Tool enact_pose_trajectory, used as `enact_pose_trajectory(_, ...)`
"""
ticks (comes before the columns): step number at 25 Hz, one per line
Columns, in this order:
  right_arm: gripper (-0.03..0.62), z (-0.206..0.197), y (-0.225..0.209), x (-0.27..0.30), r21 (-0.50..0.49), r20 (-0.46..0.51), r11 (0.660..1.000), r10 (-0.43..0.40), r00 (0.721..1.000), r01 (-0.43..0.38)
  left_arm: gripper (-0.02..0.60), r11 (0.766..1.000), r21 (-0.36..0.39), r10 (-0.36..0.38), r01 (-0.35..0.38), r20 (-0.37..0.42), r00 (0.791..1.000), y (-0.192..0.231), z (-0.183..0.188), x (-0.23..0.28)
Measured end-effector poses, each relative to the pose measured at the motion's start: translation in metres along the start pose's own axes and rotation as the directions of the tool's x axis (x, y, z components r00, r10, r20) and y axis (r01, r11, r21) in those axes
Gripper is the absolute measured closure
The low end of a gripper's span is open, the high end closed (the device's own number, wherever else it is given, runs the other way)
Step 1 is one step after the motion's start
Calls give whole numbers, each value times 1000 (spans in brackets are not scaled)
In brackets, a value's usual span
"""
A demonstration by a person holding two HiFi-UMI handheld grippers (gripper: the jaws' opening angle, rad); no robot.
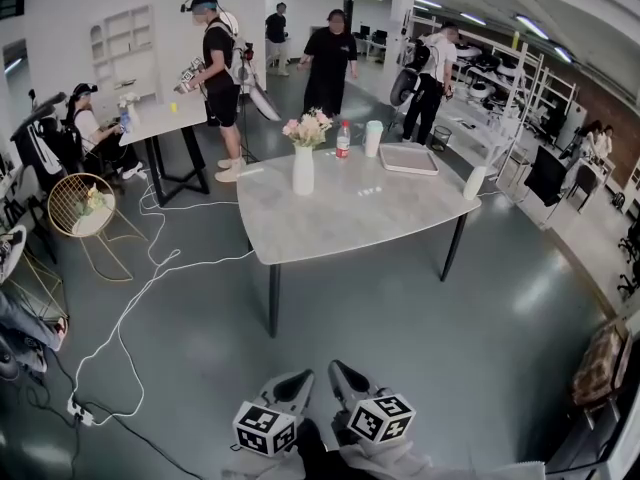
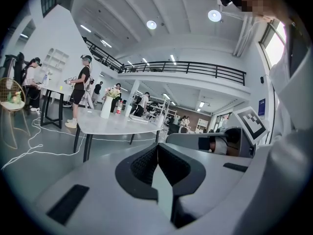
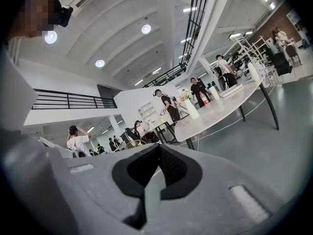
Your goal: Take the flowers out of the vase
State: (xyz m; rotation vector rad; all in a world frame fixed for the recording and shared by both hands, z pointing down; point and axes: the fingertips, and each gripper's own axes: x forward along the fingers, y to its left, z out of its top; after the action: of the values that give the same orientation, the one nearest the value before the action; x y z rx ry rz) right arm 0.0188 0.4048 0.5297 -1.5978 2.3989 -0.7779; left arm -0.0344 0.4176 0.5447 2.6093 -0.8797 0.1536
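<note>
In the head view a white vase (image 1: 303, 171) holding pink and white flowers (image 1: 308, 128) stands upright on the pale marble table (image 1: 330, 223), far ahead of me. Both grippers hang low at the bottom edge, well short of the table. My left gripper (image 1: 298, 381) and right gripper (image 1: 342, 373) sit side by side with nothing in them. The left gripper view shows the left gripper (image 2: 157, 148) with its jaws shut, and the vase (image 2: 106, 108) small in the distance. In the right gripper view the right gripper (image 3: 159, 148) is shut too, with the vase (image 3: 191, 109) far off.
On the table stand a red-capped bottle (image 1: 343, 140), a white cup (image 1: 373, 138), a tray (image 1: 408, 158) and a white cylinder (image 1: 474, 182) at the right edge. White cables (image 1: 150, 288) trail over the floor on the left, near a gold wire chair (image 1: 85, 208). Several people stand behind the table.
</note>
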Motion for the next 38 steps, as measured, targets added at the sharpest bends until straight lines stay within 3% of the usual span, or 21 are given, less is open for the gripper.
enact_pose_trajectory(14, 594, 6, -8, 0, 2, 14, 1000, -15, 1000, 15, 580, 1000, -1, -11, 11, -4, 1000, -1, 1, 9)
enact_pose_trajectory(38, 594, 49, -71, 97, 13, 14, 999, -36, 999, 36, 579, 1000, -3, -27, 27, -30, 999, 74, 43, 102)
